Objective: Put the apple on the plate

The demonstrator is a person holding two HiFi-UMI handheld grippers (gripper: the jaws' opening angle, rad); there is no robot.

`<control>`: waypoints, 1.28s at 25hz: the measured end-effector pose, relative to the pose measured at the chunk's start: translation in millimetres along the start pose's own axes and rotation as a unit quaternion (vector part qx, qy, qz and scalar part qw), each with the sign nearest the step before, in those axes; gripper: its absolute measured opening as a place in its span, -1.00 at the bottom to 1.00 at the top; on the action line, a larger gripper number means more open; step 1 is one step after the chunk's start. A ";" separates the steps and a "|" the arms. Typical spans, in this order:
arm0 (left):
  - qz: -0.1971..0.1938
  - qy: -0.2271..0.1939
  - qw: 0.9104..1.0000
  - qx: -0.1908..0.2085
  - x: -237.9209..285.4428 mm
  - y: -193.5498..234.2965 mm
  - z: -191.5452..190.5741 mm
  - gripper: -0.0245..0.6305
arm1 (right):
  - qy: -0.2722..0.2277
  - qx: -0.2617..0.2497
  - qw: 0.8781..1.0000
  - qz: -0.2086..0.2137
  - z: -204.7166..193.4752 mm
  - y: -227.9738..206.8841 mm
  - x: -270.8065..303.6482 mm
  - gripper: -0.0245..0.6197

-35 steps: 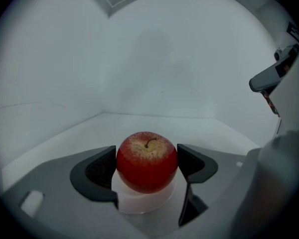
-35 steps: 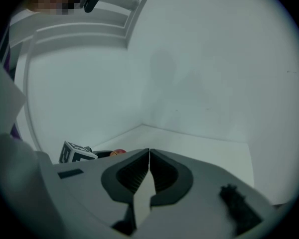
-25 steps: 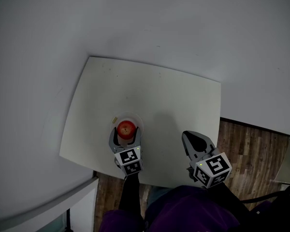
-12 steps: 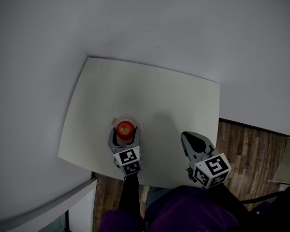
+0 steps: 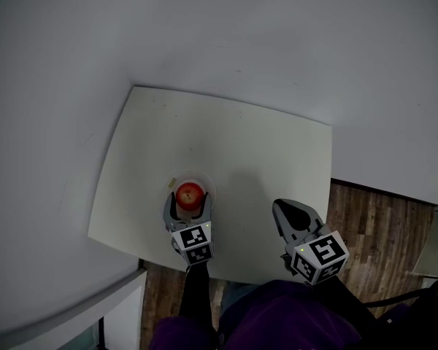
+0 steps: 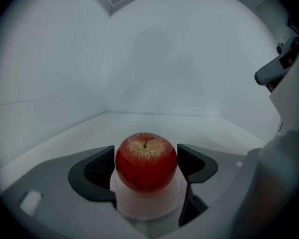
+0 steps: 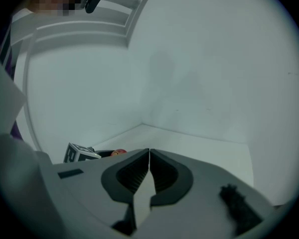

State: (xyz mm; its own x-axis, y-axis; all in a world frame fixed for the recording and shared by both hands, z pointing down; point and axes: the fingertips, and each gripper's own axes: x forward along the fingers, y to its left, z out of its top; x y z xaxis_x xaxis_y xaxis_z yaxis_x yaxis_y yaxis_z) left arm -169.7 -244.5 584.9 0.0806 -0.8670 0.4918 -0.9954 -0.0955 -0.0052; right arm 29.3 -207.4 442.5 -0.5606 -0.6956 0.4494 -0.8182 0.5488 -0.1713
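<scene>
1. My left claw (image 6: 146, 169) is closed on the apple (image 6: 145, 156), with 1 pad against each side.
2. The apple sits upright, stem up, on the small white plate (image 6: 144, 206), near the front edge of the bench (image 5: 226, 144).
3. My right claw (image 7: 149, 176) is fully shut with nothing in it, over the bench's front right, well apart from the plate.

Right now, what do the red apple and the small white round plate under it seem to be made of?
The red apple: smooth skin with a soft sheen, pale speckled patch round a brown stem; real fruit or a plastic replica, the look leaves it open. The small white round plate: probably plastic, matte and faintly translucent; ceramic cannot be ruled out.
</scene>
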 end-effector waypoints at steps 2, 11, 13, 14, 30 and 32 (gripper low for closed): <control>0.000 0.000 1.000 0.002 -0.4 0.7 0.6 0.28 | -0.001 0.001 1.000 0.000 0.3 -0.9 -0.6 -0.89; 0.001 -0.006 1.000 0.002 -9.5 -0.2 2.9 0.30 | -0.002 -0.001 1.000 0.005 2.1 0.7 -1.4 -0.89; 0.003 -0.007 1.000 -0.002 -15.4 -1.3 4.4 0.30 | -0.003 -0.001 1.000 0.008 2.4 2.0 -1.3 -0.89; 0.002 -0.014 1.000 -0.006 -17.8 -2.3 6.9 0.30 | -0.004 -0.001 1.000 0.009 2.7 2.8 -1.4 -0.89; -0.011 -0.084 0.996 -0.031 -80.0 -30.7 38.1 0.14 | -0.018 -0.009 0.999 0.032 4.4 18.8 -9.6 -0.89; -0.013 -0.091 0.996 -0.023 -90.3 -37.0 40.4 0.02 | -0.021 -0.011 0.999 0.037 5.2 21.8 -10.5 -0.89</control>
State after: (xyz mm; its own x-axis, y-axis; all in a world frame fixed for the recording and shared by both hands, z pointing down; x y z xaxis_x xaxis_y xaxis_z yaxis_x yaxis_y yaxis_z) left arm -138.1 -182.4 505.5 0.1096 -0.9390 0.3260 -0.9939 -0.0994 0.0479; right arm 16.7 -190.5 429.5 -0.6253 -0.6710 0.3985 -0.7712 0.6093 -0.1842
